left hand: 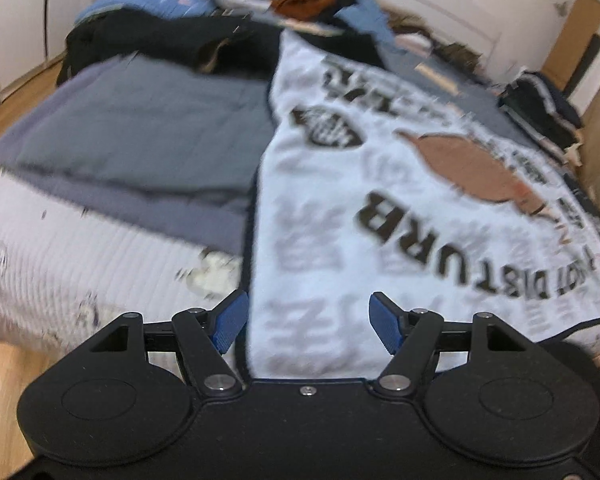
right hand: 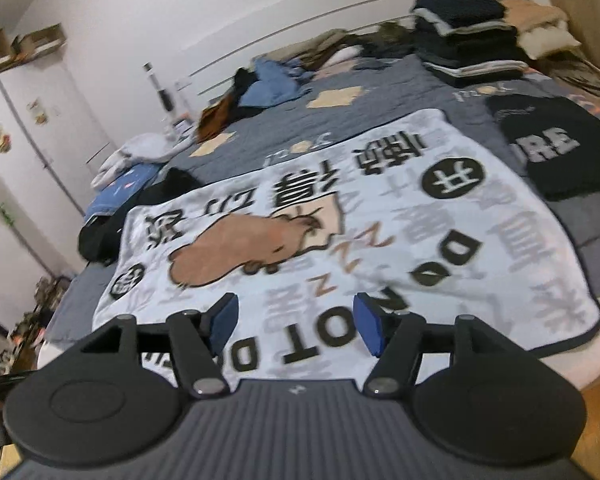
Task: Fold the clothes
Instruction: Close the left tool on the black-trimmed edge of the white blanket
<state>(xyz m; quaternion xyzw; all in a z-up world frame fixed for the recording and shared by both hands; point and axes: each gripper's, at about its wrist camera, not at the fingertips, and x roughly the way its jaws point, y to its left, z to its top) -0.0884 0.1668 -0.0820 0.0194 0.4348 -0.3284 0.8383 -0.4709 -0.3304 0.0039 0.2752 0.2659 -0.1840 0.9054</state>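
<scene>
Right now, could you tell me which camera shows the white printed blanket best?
The right wrist view: the white printed blanket appears nearly whole, spread flat on the bed. The left wrist view shows it blurred and cut off at the right.

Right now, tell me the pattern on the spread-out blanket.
The blanket is white with black lettering, grey characters and a brown animal, edged dark; the right wrist view shows it best.

A printed blanket (right hand: pixel 340 232) lies spread flat on the bed (right hand: pixel 380 120), reaching its near edge. To its right lies a T-shirt (right hand: pixel 556 148); behind that, near the headboard, sits a stack of folded clothes (right hand: pixel 468 36). A loose heap of clothes (right hand: pixel 260 88) lies behind the blanket, toward the left.
</scene>
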